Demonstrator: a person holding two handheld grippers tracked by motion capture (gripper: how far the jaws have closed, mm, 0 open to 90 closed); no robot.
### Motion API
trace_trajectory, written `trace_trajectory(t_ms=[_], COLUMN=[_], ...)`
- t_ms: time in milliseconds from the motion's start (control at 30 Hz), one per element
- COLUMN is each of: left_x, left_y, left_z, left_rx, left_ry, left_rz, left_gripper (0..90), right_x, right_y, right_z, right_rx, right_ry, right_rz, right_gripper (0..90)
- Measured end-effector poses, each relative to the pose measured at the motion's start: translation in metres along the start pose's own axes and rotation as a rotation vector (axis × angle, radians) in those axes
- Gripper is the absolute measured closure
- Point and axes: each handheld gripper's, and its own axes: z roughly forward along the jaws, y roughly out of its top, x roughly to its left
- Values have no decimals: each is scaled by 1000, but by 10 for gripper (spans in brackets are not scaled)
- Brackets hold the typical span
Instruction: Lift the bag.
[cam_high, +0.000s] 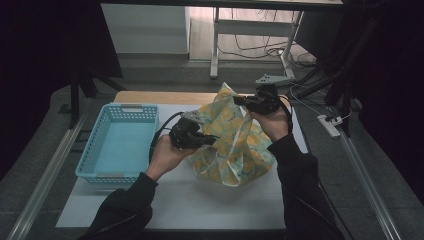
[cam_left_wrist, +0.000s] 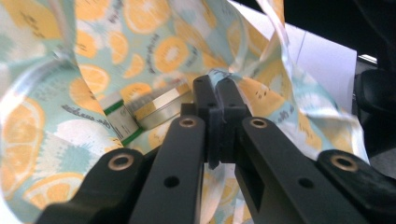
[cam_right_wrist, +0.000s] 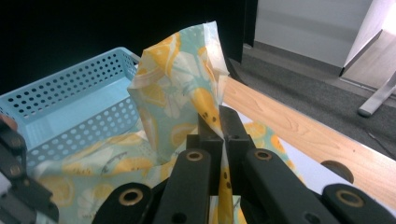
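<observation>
Jaws of left gripper (cam_left_wrist: 218, 86) and right gripper (cam_right_wrist: 218, 122) each pinch the lemon-print bag (cam_high: 235, 145).

High view: fixed above the person's side, facing forward and down; takes in the whole white-topped table (cam_high: 175, 200) from well off.

Left gripper view: rides the left gripper (cam_left_wrist: 218, 88), looking along its jaws, very close to the pale green lemon-print fabric bag (cam_left_wrist: 140, 51).

Right gripper view: rides the right gripper (cam_right_wrist: 219, 122), facing across the table.

Shared by high and right gripper views: light blue perforated plastic basket (cam_high: 122, 145) (cam_right_wrist: 70, 93); all three share the bag.
</observation>
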Motion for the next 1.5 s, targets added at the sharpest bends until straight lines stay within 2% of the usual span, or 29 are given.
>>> trace_trajectory(t_ms=[300, 400, 567, 700, 1000, 1267, 1500], left_x=[1, 0, 2, 5, 8, 5, 3], left_y=[29, 39, 52, 61, 80, 97, 102], left_z=[-33, -44, -63, -78, -105, -131, -143], left_rx=[-62, -75, -116, -154, -200, -245, -257], left_ry=[35, 58, 85, 93, 139, 173, 211], left_rz=[32, 52, 52, 49, 54, 67, 78], left_gripper=[899, 899, 899, 899, 899, 900, 899], right_x=[2, 3, 3, 3, 5, 2, 0], right_y=[14, 20, 28, 38, 56, 65, 71], right_z=[-11, -15, -24, -32, -47, -58, -70], right_rx=[-41, -52, -75, -94, -125, -155, -190], right_ry=[4, 2, -5, -13, -34, -58, -77], right_rz=[-9, -13, -17, -25, -44, -43, -38], right_gripper=[900, 900, 900, 900, 899, 900, 899])
